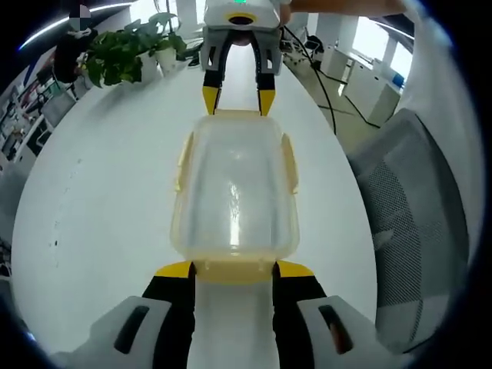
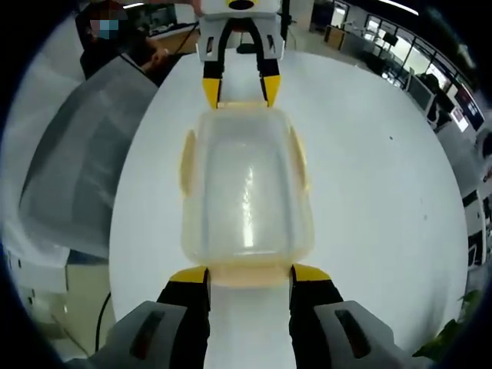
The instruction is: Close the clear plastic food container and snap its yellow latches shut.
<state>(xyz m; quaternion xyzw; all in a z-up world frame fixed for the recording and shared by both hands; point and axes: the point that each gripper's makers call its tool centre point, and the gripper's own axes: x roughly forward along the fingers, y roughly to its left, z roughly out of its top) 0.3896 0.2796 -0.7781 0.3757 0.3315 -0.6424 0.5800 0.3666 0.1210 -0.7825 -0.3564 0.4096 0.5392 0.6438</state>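
Container position: clear plastic food container (image 1: 234, 196) centred on the white table (image 1: 100, 192), lid seated on top, lying lengthwise between the two tongs.
Left gripper (image 1: 233, 269): jaws spread, yellow tips flanking the near end latch (image 1: 233, 270); nothing clamped.
Right gripper (image 2: 250, 274): jaws likewise spread, tips either side of the opposite end latch (image 2: 250, 275); nothing clamped.
Side latches (image 1: 289, 163): flared outward on both long sides, judged unsnapped.
Step in hand: lid on, latching phase; both tongs aligned on the end latches.
Next move: press each end latch down and inward against the container wall; equal opposing force needed to stop sliding.
Edges: table rim curved, near on the side of the mesh chair (image 1: 415, 200).
Open room: bare tabletop around the container; potted plant (image 1: 127, 50) well apart, cables (image 1: 323, 77) near the far edge.
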